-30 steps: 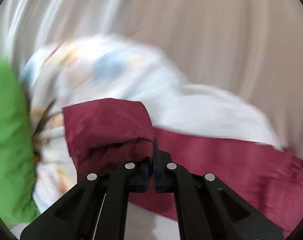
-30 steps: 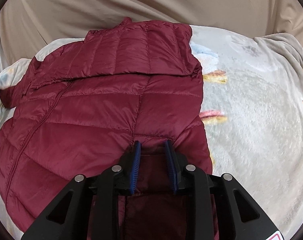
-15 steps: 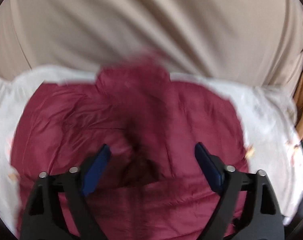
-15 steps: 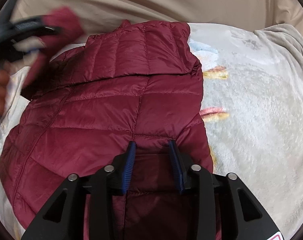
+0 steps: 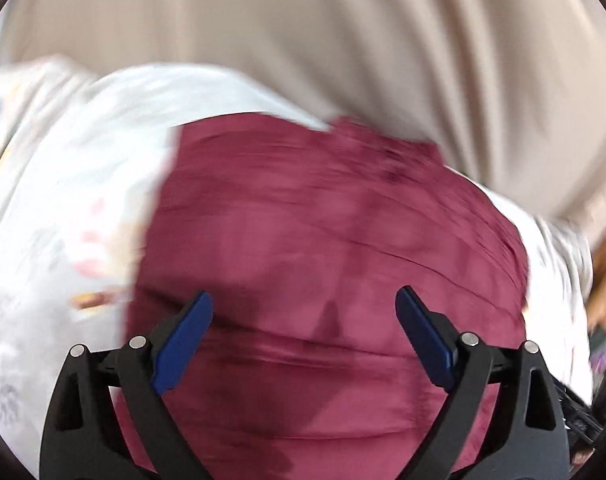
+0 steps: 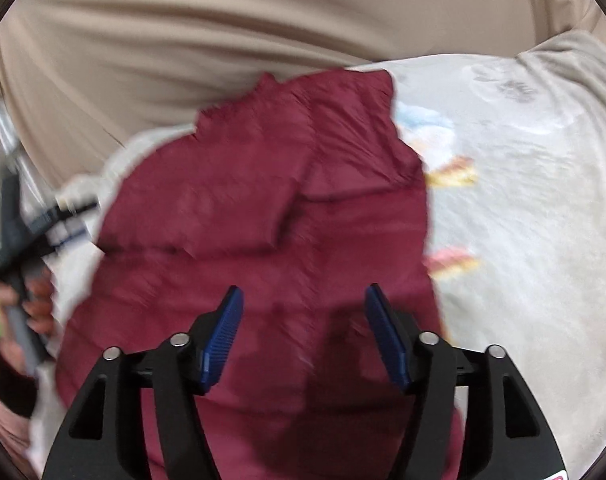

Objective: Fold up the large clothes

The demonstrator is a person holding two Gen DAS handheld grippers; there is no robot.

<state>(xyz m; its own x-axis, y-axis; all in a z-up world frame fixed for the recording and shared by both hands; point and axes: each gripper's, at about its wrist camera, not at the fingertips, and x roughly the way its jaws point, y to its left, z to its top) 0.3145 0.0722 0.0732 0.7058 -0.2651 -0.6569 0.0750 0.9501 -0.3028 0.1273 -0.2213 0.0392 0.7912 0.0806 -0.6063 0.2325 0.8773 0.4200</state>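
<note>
A maroon puffer jacket lies partly folded on a pale blanket, just ahead of the left hand-held gripper and right hand-held gripper, both spread wide, holding nothing. Unpinned, its slippery folded layers could spring open.
</note>
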